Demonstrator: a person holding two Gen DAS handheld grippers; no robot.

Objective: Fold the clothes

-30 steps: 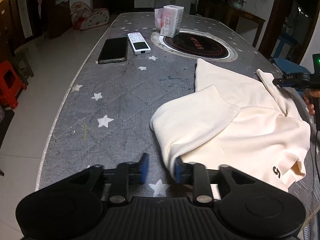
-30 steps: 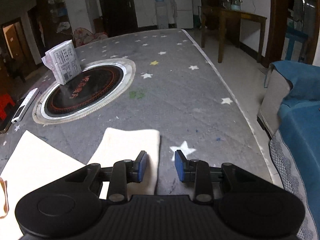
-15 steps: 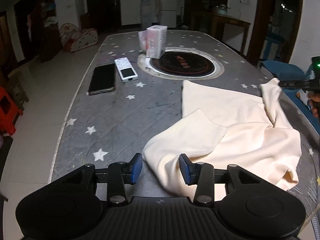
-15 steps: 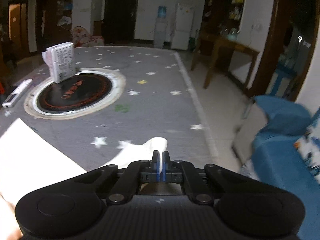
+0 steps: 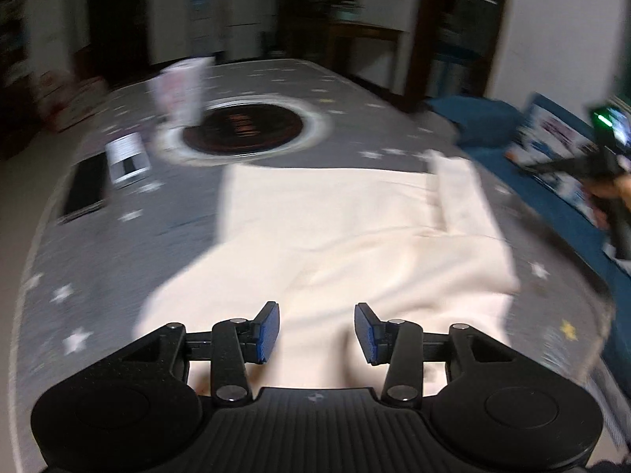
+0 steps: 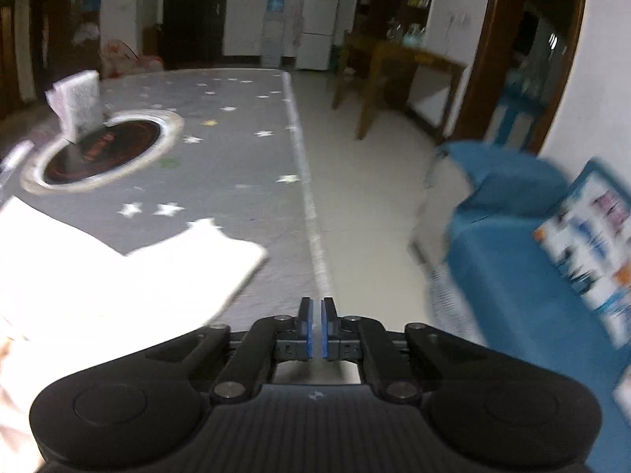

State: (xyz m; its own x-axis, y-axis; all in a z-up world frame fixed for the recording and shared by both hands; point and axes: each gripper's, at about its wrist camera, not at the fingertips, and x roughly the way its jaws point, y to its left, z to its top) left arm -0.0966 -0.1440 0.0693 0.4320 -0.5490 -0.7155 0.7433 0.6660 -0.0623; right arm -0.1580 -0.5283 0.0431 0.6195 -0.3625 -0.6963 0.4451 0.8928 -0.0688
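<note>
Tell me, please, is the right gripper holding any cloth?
No: the right gripper has its jaws nearly shut on nothing, with the cloth lying beside it.

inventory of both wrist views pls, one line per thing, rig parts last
garment: 1, cream, spread and rumpled on the near half of the table
table: 1, grey cover with white stars
round inset: 1, black with pale ring, mid table
box: 1, white, standing at the inset's left edge
phone: 1, black, left edge of table
remote: 1, white, beside the phone
fridge: 1, white, far wall
water dispenser: 1, white with blue bottle, left of the fridge
wooden table: 1, brown, far right
blue cloth: 1, right of the table
left claw: 1, black with blue pads, open over the garment
right claw: 1, same make, shut, nothing between the pads
</note>
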